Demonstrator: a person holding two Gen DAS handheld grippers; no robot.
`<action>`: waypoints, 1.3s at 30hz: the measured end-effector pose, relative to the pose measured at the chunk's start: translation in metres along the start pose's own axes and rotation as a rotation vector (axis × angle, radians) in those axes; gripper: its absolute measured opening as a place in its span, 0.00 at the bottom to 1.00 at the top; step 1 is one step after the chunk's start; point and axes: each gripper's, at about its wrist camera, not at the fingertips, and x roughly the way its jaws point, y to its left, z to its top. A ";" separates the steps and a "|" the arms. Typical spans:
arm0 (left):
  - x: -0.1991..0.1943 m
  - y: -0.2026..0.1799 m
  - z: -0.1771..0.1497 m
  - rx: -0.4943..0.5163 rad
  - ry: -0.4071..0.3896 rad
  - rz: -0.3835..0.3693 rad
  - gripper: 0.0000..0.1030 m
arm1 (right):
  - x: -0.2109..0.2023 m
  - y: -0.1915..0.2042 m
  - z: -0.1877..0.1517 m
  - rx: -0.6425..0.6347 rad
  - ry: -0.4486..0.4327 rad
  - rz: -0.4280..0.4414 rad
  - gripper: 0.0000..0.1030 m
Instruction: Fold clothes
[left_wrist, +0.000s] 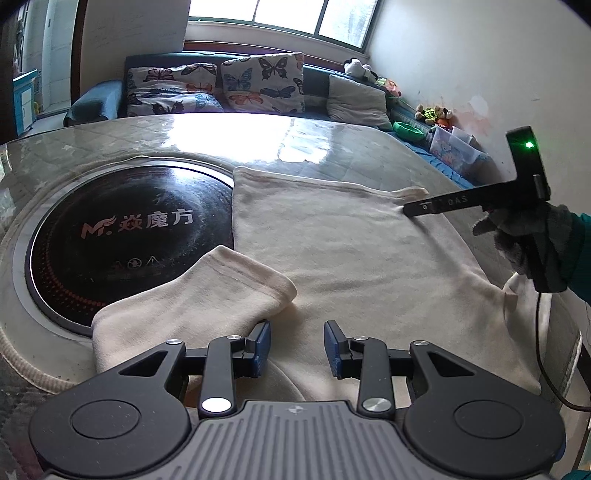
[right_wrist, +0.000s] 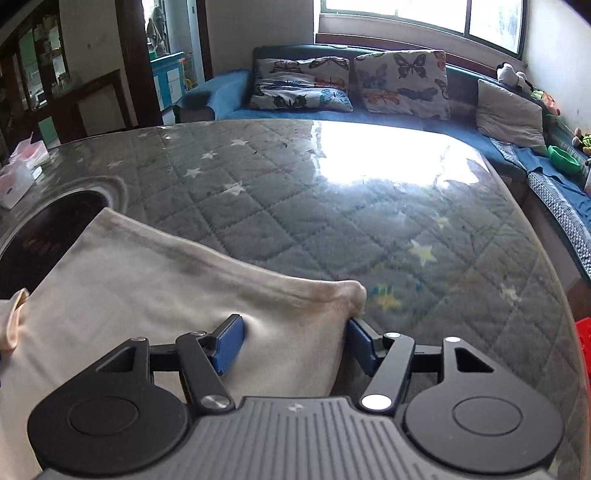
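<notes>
A cream garment (left_wrist: 343, 251) lies spread on the glass-topped table (left_wrist: 332, 147). One sleeve (left_wrist: 207, 295) is folded toward the near left. My left gripper (left_wrist: 297, 349) is open and empty, just above the garment's near edge. My right gripper (right_wrist: 295, 341) is open, its jaws standing either side of the garment's far right corner (right_wrist: 295, 314), with the cloth between the pads. In the left wrist view the right gripper (left_wrist: 421, 208) reaches in from the right, held by a gloved hand (left_wrist: 532, 240).
A black round cooktop (left_wrist: 122, 236) is set into the table at the left, partly under the garment. A blue sofa (right_wrist: 406, 110) with butterfly cushions stands behind the table. A red object (right_wrist: 583, 336) sits at the right edge. A white box (right_wrist: 14, 181) lies far left.
</notes>
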 end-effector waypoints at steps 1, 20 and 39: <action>0.000 0.000 0.000 -0.002 0.000 0.001 0.34 | 0.003 0.000 0.003 -0.003 0.000 -0.002 0.61; -0.015 -0.033 0.000 0.180 -0.072 0.129 0.50 | -0.045 0.071 -0.017 -0.221 -0.024 0.081 0.69; -0.062 0.049 -0.001 -0.115 -0.228 0.217 0.07 | -0.061 0.118 -0.073 -0.256 0.019 0.135 0.83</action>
